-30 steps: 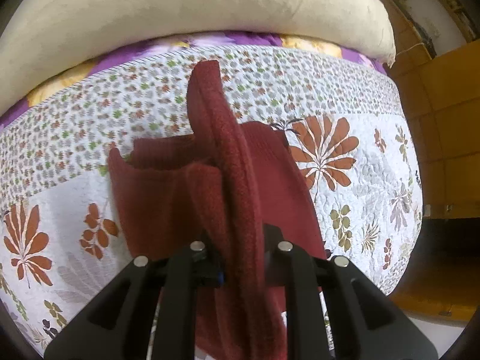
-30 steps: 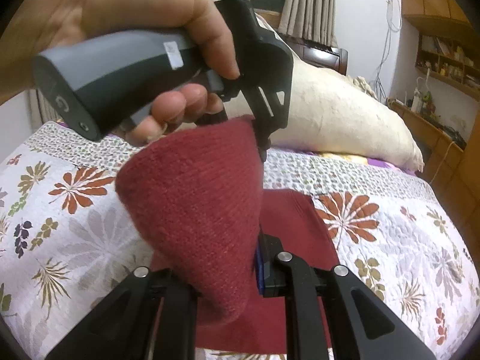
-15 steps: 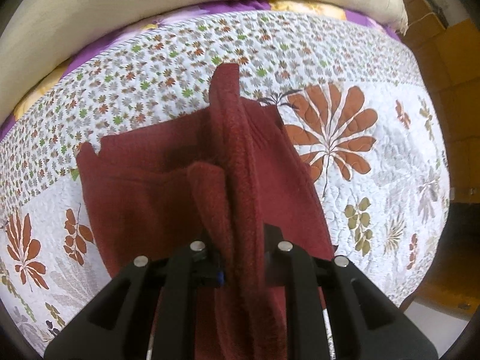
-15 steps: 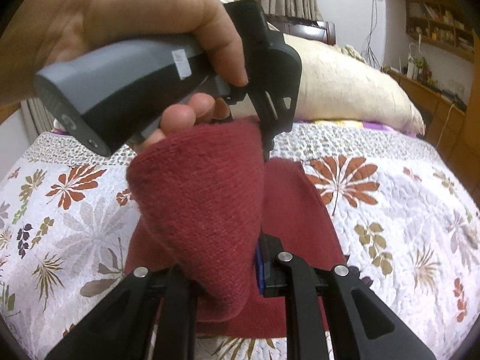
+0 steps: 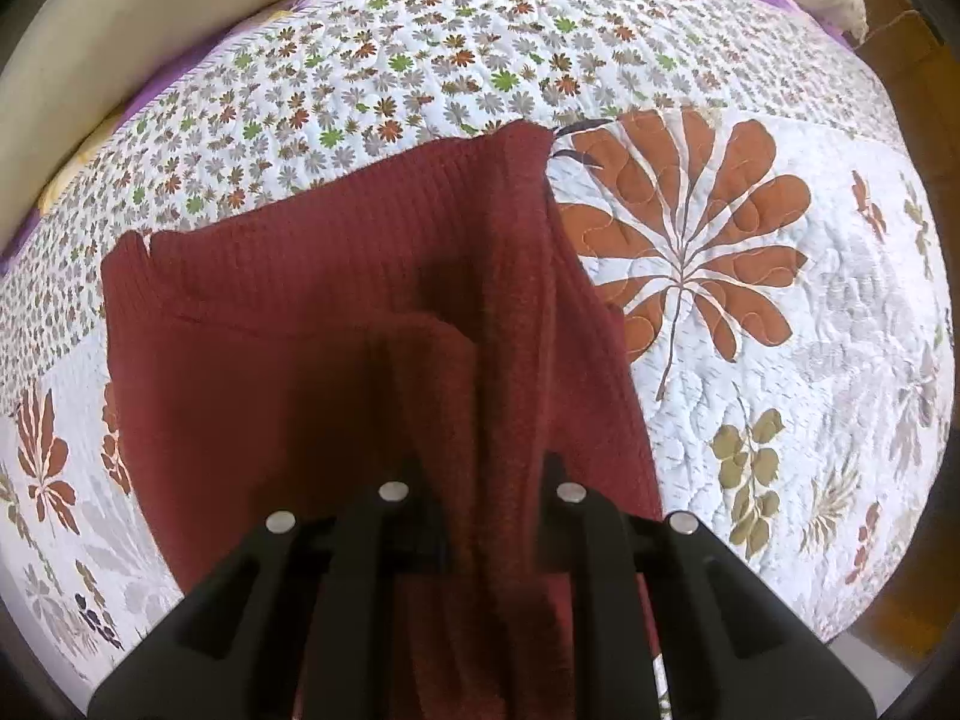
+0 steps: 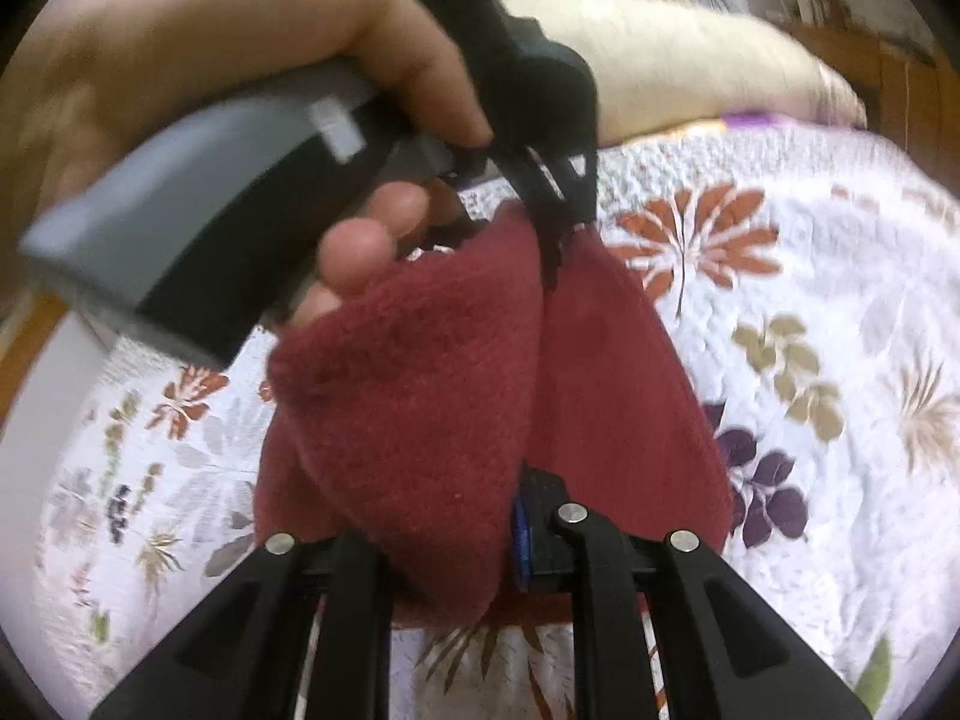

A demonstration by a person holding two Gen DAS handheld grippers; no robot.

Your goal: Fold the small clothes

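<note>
On the bed, a quilt [image 5: 750, 420] with red-brown leaf prints carries a dark red knit garment [image 5: 288, 372]. At far left in the left wrist view a cream pillow [image 5: 90, 78] curves along the quilt's far edge. Next comes the garment's flat part, spread on the quilt with its ribbed edge away from the camera. Toward the middle, a fold of the garment rises off the flat part and runs down between the fingers of the left hand-held gripper [image 5: 489, 534]; the jaws are closed on that fold. To the right of the garment lies a large leaf print [image 5: 690, 240], touching the garment's right edge.

In the right wrist view, which is blurred, a hand [image 6: 198, 78] at upper left grips the grey handle of the left hand-held gripper [image 6: 555, 258], whose black tips pinch a peak of the garment [image 6: 630, 396]. Below it, a bunched fold of the garment fills the gap between the fingers of the right hand-held gripper [image 6: 480, 546], whose jaws are closed on the cloth. The rest of the garment lies on the quilt [image 6: 840, 360] underneath. Farther right, beyond the quilt, the pillow [image 6: 690, 66] lies across the head of the bed.
</note>
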